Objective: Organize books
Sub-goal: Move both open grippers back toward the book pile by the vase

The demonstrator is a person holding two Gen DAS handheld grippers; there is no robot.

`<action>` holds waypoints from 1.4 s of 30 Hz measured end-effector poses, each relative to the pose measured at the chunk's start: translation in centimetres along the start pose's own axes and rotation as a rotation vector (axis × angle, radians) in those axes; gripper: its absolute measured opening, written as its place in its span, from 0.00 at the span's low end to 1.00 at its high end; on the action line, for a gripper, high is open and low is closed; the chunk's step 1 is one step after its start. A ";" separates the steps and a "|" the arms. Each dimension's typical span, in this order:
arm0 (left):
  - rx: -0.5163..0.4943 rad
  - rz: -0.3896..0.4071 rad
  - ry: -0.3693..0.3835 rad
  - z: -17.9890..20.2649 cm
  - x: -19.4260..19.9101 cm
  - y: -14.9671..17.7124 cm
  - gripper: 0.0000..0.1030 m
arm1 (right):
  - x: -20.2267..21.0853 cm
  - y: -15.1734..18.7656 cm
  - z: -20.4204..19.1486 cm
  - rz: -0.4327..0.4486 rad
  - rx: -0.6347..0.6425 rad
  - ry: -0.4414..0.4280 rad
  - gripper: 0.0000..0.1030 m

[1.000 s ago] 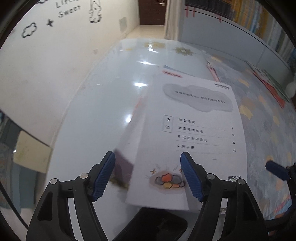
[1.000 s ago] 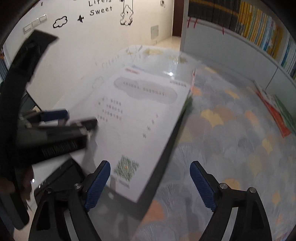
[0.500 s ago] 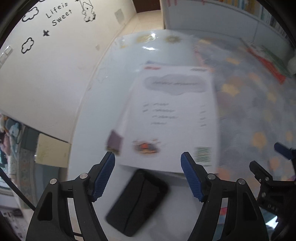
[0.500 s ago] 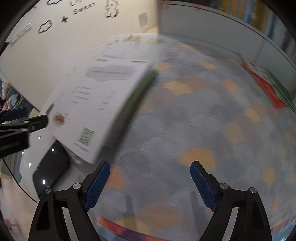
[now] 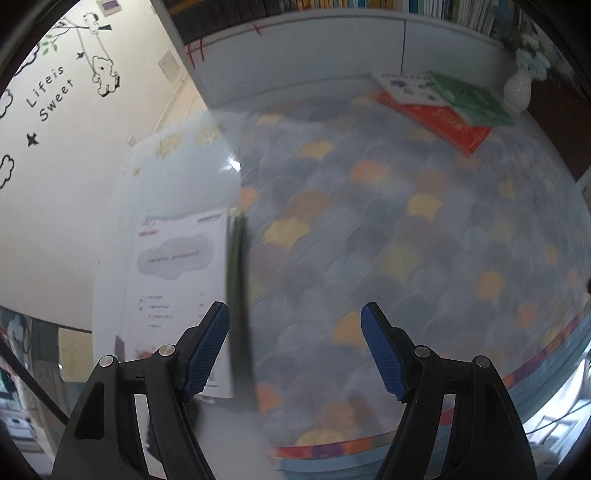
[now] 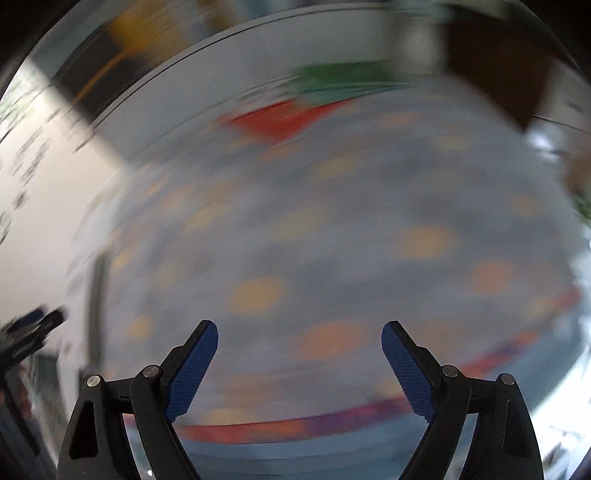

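The white book (image 5: 173, 288) lies flat near the left edge of the table (image 5: 177, 173), its cover showing a grey cloud shape and a few lines of print, with a green-edged spine (image 5: 236, 280) along its right side. It rests where the glossy pale part of the table meets the patterned mat (image 5: 406, 236), a grey-blue sheet dotted with yellow and orange scallops. At the far right corner of the mat lies a second group of books: a red book (image 5: 439, 122) at the bottom, with a white book (image 5: 402, 83) and a green book (image 5: 469, 101) on top of it. A white vase (image 5: 517, 90) stands just beyond them, and a shelf of books (image 5: 332, 3) runs along the back wall.

The left tool (image 5: 295, 343) hangs above the mat, angled down, its blue pads apart with nothing between them; the left pad (image 5: 207, 350) sits in front of the white book's right edge in the picture, but whether it touches is unclear.

The right tool (image 6: 299, 369) is also spread wide and holds nothing. Its view is heavily smeared; only the mat (image 6: 332, 240), a red patch (image 6: 280, 122) and a green patch (image 6: 340, 79) at the far side can be made out.
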State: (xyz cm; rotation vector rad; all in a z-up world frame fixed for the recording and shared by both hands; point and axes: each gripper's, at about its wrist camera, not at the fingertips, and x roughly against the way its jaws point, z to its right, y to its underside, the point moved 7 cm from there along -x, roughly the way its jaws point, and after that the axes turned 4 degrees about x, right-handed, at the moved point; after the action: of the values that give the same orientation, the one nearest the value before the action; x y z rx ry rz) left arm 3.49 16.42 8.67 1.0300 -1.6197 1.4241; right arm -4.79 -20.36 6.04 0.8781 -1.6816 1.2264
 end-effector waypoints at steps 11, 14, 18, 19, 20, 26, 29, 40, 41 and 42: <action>0.220 0.042 -0.164 -1.7 3.4 -2.5 0.70 | 12.9 -7.1 29.2 0.335 -0.503 0.293 0.87; 0.279 0.084 -0.150 -0.7 3.9 -4.4 0.70 | 14.5 -8.8 31.5 0.457 -0.653 0.217 0.89; 0.273 0.167 0.026 4.3 4.6 -7.5 0.70 | 11.2 -11.2 31.8 0.429 -0.789 0.033 0.92; 0.257 0.182 0.056 5.8 4.5 -8.4 0.70 | 10.2 -12.1 31.1 0.404 -0.769 0.013 0.92; 0.241 0.195 0.072 7.1 4.3 -9.1 0.70 | 9.4 -12.8 30.2 0.387 -0.730 -0.001 0.92; 0.142 0.150 0.140 14.6 -0.7 -11.6 0.70 | 2.4 -17.2 19.2 0.309 -0.446 -0.165 0.92; 0.107 0.165 0.155 16.9 -3.3 -11.3 0.70 | -2.5 -17.5 13.1 0.242 -0.375 -0.261 0.92; 0.039 0.007 0.115 18.3 -13.0 -7.1 0.70 | -15.3 -13.1 -3.5 -0.045 -0.259 -0.633 0.92; 0.056 0.002 0.124 18.1 -13.4 -7.2 0.70 | -16.0 -13.2 -4.2 -0.064 -0.269 -0.666 0.92; 0.074 -0.003 0.131 17.9 -13.6 -7.3 0.70 | -16.6 -13.6 -4.5 -0.075 -0.283 -0.694 0.92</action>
State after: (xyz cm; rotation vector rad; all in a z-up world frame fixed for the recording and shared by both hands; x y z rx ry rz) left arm 15.44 -0.49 -2.80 0.9588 -1.4807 1.5277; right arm 14.84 -18.81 -3.59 1.2586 -2.2649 0.6280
